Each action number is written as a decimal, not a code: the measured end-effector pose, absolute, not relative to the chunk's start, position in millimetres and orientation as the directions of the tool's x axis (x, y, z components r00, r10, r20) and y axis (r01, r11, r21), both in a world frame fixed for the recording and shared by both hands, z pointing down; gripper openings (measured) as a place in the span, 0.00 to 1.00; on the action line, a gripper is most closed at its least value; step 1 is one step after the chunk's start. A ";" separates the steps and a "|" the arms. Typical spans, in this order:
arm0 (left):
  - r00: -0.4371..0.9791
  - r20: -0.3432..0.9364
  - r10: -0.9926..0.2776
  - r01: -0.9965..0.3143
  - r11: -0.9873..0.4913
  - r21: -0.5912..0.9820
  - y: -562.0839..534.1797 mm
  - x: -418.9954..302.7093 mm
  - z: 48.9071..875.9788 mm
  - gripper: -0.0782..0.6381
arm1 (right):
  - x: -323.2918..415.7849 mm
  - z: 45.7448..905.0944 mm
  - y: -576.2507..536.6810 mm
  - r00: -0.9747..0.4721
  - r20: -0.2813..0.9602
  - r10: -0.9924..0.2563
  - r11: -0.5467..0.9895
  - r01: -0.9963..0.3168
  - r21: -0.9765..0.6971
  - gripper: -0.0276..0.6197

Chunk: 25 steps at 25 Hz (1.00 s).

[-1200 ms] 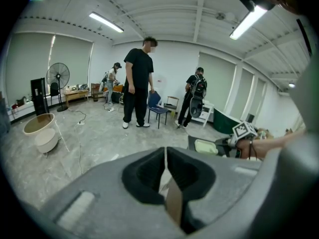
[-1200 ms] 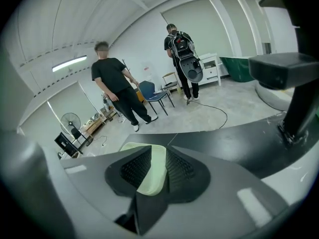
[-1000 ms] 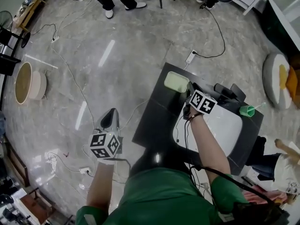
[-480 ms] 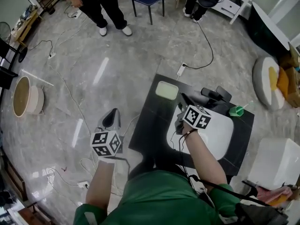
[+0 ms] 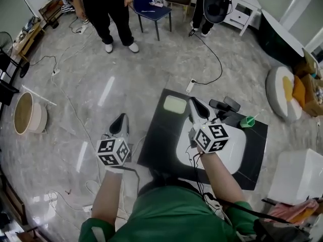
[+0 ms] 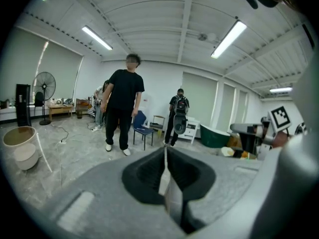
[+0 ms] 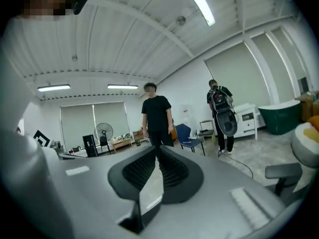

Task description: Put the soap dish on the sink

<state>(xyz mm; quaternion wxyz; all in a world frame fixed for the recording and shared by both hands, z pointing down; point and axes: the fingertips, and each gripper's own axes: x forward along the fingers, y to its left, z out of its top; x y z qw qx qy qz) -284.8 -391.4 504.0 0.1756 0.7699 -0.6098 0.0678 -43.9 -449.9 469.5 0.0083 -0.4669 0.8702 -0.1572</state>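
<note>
The pale green soap dish lies on the far left corner of the black counter, beside the white sink basin. My right gripper is shut with nothing in it. Its tips are just right of the dish, and its marker cube hangs over the basin's left rim. My left gripper is shut and empty over the floor, left of the counter. In the left gripper view the left gripper looks across the room. So does the right gripper in its own view. Neither view shows the dish.
A black faucet and a green cup stand at the counter's back. A power strip and cables lie on the floor beyond. People and a blue chair are farther off. A round basket sits at the left, a white box at the right.
My right gripper has drawn back from the soap dish toward me and tilted upward. The dish stays on the counter. The left gripper has hardly moved.
</note>
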 end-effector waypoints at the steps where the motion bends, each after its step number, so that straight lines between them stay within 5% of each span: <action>1: 0.247 0.307 -0.919 -0.963 -0.197 0.185 -392.0 -284.0 497.4 0.12 | -44.5 459.9 -446.7 -0.565 0.116 -0.817 0.523 -0.810 -0.265 0.08; 16: 0.262 0.112 -0.958 -0.959 -0.245 0.142 -381.1 -273.7 384.6 0.12 | -45.9 324.9 -391.7 -0.569 -0.106 -0.815 0.572 -0.820 0.002 0.08; 25: 0.281 0.032 -0.959 -0.959 -0.281 -0.024 -364.7 -248.3 346.7 0.12 | -43.1 312.8 -374.6 -0.575 -0.136 -0.807 0.573 -0.818 0.056 0.08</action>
